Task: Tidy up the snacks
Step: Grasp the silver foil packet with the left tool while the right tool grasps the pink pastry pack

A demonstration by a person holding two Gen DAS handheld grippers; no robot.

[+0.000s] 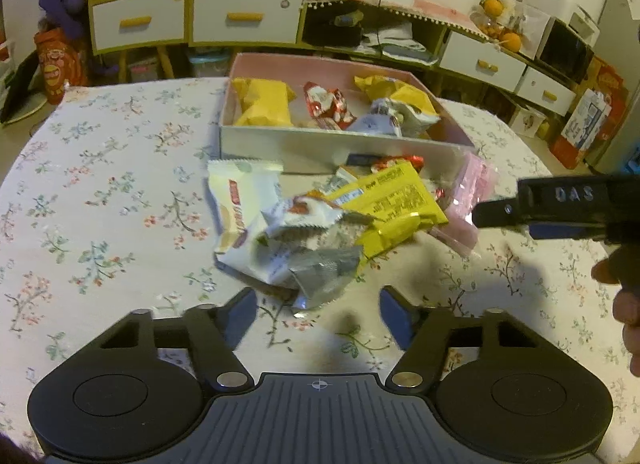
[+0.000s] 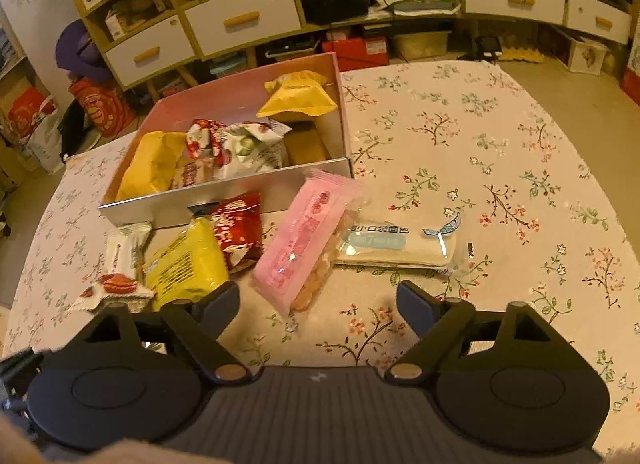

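A pink-lined box (image 1: 340, 148) on the floral tablecloth holds yellow and red-white snack packets. Loose packets are piled in front of it. My left gripper (image 1: 318, 304) stands open, its fingers on either side of a silver packet (image 1: 324, 276) without touching it; a white packet (image 1: 240, 208) and a yellow packet (image 1: 400, 200) lie just beyond. My right gripper (image 2: 318, 296) is open too, with the near end of a pink packet (image 2: 304, 240) between its fingers, not pressed. Its black body (image 1: 560, 204) reaches in from the right, next to a hand.
A clear bread packet (image 2: 400, 244) lies right of the pink one; a red packet (image 2: 236, 228) and a small white packet (image 2: 120, 260) lie left of it. Bare tablecloth (image 2: 500, 144) spreads to the right. Cabinets (image 1: 240, 16) with drawers stand behind the table.
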